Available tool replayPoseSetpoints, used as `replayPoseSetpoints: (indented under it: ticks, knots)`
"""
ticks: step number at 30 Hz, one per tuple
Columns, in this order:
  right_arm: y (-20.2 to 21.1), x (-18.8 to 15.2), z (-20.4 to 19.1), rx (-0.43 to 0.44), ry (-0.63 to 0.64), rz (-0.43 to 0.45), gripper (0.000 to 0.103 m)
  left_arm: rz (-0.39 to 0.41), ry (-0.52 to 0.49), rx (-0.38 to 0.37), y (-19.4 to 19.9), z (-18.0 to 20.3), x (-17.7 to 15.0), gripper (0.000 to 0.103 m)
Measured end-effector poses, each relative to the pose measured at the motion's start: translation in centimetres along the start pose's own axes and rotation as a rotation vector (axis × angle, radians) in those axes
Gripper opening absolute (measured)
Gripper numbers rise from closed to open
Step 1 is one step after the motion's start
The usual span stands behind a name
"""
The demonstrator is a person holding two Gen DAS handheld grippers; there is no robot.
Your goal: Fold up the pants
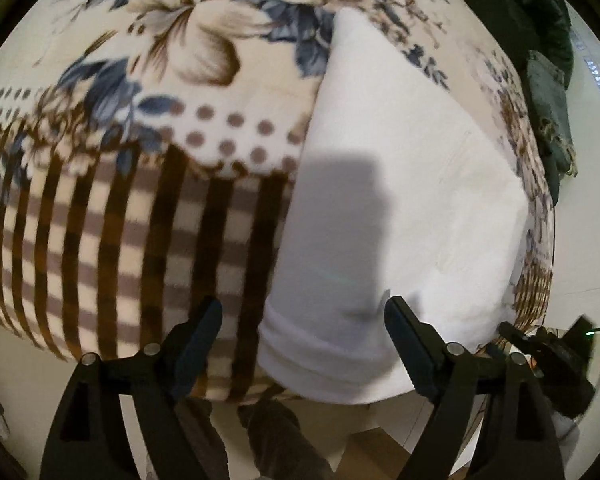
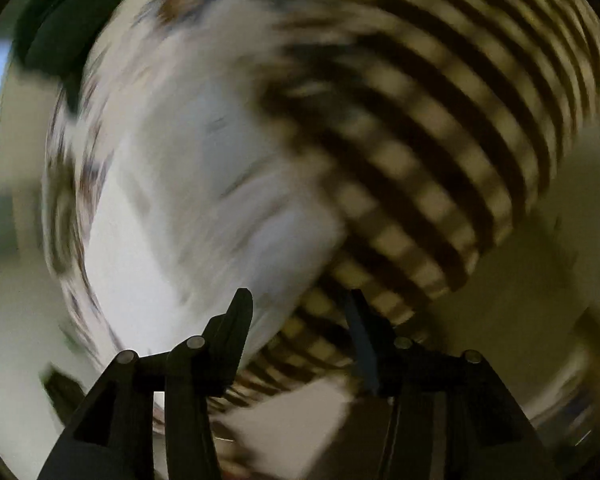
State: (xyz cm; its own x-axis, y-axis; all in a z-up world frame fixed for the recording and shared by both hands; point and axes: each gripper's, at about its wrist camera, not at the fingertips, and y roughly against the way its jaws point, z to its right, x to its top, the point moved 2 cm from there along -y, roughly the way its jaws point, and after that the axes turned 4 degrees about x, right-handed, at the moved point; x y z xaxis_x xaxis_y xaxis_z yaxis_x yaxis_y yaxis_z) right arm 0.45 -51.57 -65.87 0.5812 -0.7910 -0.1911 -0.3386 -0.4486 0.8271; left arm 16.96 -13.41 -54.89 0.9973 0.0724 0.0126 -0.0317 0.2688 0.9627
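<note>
White pants [image 1: 400, 184] lie folded into a long flat strip on a patterned blanket [image 1: 140, 200], with the hem end toward me. My left gripper [image 1: 304, 320] is open and empty just above the near end of the pants. In the right wrist view the picture is heavily blurred; the white pants [image 2: 188, 184] lie left of centre on the striped blanket [image 2: 440, 152]. My right gripper [image 2: 300, 312] is open and empty above the near edge. The right gripper also shows at the lower right of the left wrist view [image 1: 540, 344].
The blanket covers a table whose near edge [image 1: 100, 356] drops to a pale floor [image 1: 36, 380]. A dark green garment [image 1: 548, 92] lies at the far right edge. Brown floor or furniture [image 1: 380, 452] shows below.
</note>
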Motion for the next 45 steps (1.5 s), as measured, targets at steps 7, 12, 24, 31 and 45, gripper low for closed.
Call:
replayPoseSetpoints:
  ticks: [7,12,24,31,45]
  knots:
    - [0.1,0.1,-1.6,0.081,0.021,0.126,0.021,0.012,-0.025,0.016,-1.0,1.4,0.7,0.083]
    - [2.9,-0.2,-4.3,-0.029,0.209,0.253,0.016,-0.009,-0.033,-0.004,-1.4,1.6,0.5,0.083]
    - [-0.2,0.1,-1.0,0.254,0.030,0.021,0.060,0.023,0.074,-0.154,-1.3,0.3,1.5,0.083]
    - [-5.3,-0.6,-1.7,0.330,-0.016,-0.013,0.064,0.004,0.104,-0.194,-3.6,0.7,3.0,0.084]
    - [-6.0,-0.6,-3.2,0.502,-0.021,-0.051,0.075,-0.014,0.096,-0.233,-4.0,0.1,3.6,0.086]
